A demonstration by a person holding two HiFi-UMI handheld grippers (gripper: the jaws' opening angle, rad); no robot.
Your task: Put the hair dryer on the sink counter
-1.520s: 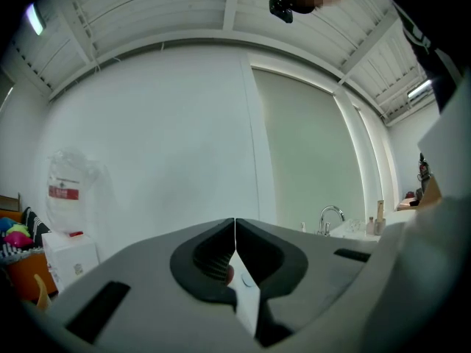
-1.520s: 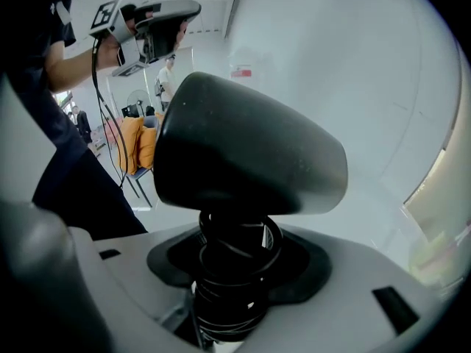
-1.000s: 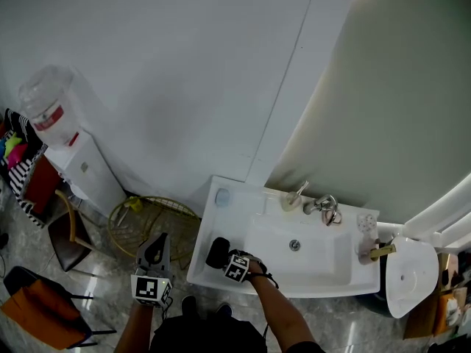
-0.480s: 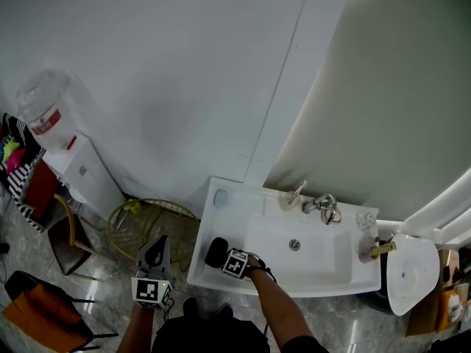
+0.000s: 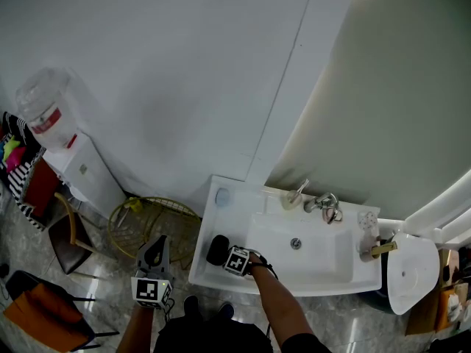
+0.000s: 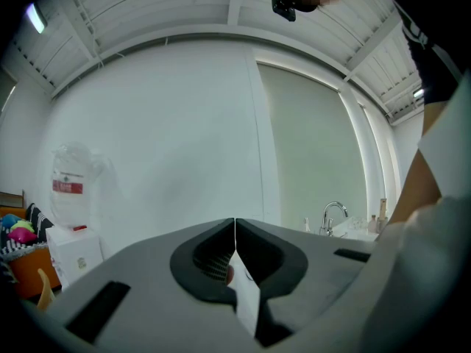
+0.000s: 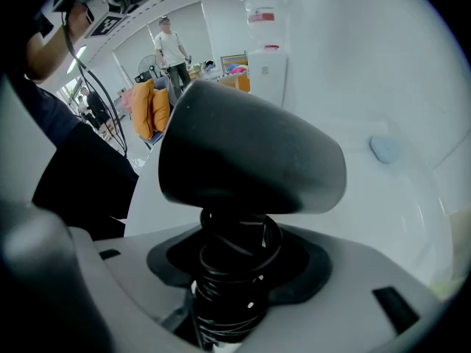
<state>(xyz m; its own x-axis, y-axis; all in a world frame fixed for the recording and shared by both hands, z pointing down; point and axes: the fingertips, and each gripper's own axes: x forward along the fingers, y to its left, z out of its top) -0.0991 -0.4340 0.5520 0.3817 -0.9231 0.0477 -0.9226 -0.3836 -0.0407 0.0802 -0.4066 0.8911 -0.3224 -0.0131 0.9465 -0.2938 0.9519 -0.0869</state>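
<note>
The black hair dryer [image 5: 217, 249] is over the left front part of the white sink counter [image 5: 218, 218]; I cannot tell whether it touches the surface. My right gripper [image 5: 225, 255] is shut on its handle. In the right gripper view the dryer's body [image 7: 250, 157] fills the middle, and the cord-wrapped handle [image 7: 234, 285] sits clamped between the jaws of the right gripper [image 7: 234, 259]. My left gripper [image 5: 156, 250] hangs left of the counter, off its edge. In its own view the left gripper [image 6: 235, 230] has its jaws closed together with nothing between them.
The basin [image 5: 316, 259] and faucet [image 5: 324, 206] lie right of the dryer, and a small blue thing [image 5: 222, 195] sits on the counter's far left corner. Bottles [image 5: 368, 230] stand at the right end. A round wire basket [image 5: 151, 223], chair [image 5: 68, 235] and water dispenser [image 5: 70, 153] stand left.
The right gripper with the dryer has shifted only slightly over the counter's left front. The left gripper has stayed where it was.
</note>
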